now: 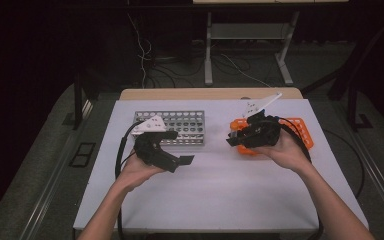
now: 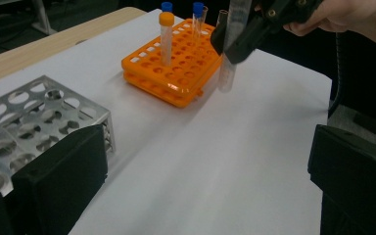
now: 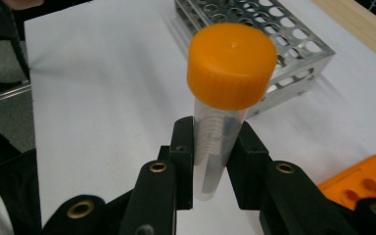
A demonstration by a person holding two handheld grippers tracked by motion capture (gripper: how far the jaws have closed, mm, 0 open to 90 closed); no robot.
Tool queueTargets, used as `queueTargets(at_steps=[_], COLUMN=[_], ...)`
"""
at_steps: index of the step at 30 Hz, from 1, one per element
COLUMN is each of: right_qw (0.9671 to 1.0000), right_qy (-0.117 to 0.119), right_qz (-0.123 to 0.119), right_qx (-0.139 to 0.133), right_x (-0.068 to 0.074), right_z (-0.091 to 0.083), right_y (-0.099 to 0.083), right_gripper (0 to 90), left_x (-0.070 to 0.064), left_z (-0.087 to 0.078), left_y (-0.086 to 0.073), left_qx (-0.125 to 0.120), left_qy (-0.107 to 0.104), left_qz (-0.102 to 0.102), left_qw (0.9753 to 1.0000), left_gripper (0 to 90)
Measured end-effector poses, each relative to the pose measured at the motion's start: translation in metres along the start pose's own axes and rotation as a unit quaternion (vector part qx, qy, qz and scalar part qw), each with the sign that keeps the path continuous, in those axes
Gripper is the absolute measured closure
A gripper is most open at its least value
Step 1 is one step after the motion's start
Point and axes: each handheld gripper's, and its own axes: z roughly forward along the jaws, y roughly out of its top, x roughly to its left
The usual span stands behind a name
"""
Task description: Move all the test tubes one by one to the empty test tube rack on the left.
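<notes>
Forearms are coming in from the bottom of the high view, each hand carrying a gripper over the white table (image 1: pixel 220 200).

Left gripper (image 1: pixel 182 160) is hovering low above bare tabletop, just in front of the metal rack (image 1: pixel 175 127). In the left gripper view its jaws are standing wide apart with nothing between them: released, waiting. Likely it is being kept near the metal rack to steady or receive something, though that is a guess.

Right gripper (image 3: pixel 209 161) is clenching a tube (image 3: pixel 215 147) with an orange cap (image 3: pixel 231 65). Jaws are pinching the clear body below the cap, which is leaving the cap free and the lower end exposed; a sensible grip if the tube is going down into a hole. Tube is standing roughly upright in the grip, off the table, beside the near-left edge of the orange rack (image 2: pixel 171 68) and clear of its holes.

Orange rack is sitting further back on the right, holding another orange-capped tube (image 2: pixel 166 36) and two blue-capped tubes (image 2: pixel 198 14), all upright in their holes.

Metal rack, far left, is looking empty as far as the holes can be read. Judging from the layout, the tube is travelling between the two racks.

Beyond the table edge, desk legs (image 1: pixel 209 50) and cables (image 1: pixel 145 55) are lying in shadow.
</notes>
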Motion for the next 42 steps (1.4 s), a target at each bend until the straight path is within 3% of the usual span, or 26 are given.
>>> queueTargets(at_steps=[9, 18, 32, 38, 42], right_qw=[0.9994, 0.9987, 0.9976, 0.9973, 0.9971], right_qy=[0.022, 0.036, 0.053, 0.057, 0.058], right_qz=[-0.024, -0.03, -0.037, -0.04, -0.041], right_qx=[0.01, 0.018, 0.024, 0.026, 0.025], right_x=[0.012, 0.015, 0.016, 0.015, 0.015], right_z=[0.009, 0.019, 0.033, 0.038, 0.04], right_y=[0.009, 0.013, 0.016, 0.018, 0.018], right_gripper=[73.9, 73.9, 73.9, 73.9, 73.8], left_x=[0.004, 0.009, 0.016, 0.016, 0.014], left_z=[0.01, 0.023, 0.042, 0.051, 0.055], left_y=[0.024, 0.044, 0.064, 0.068, 0.072], left_qx=[0.02, 0.048, 0.091, 0.098, 0.107], left_qy=[-0.011, -0.03, -0.075, -0.096, -0.102], left_qz=[0.022, 0.044, 0.074, 0.089, 0.099], left_qw=[0.9995, 0.9974, 0.9903, 0.9866, 0.984], left_gripper=[0.8, 7.4, 22.0, 38.8, 45.2])
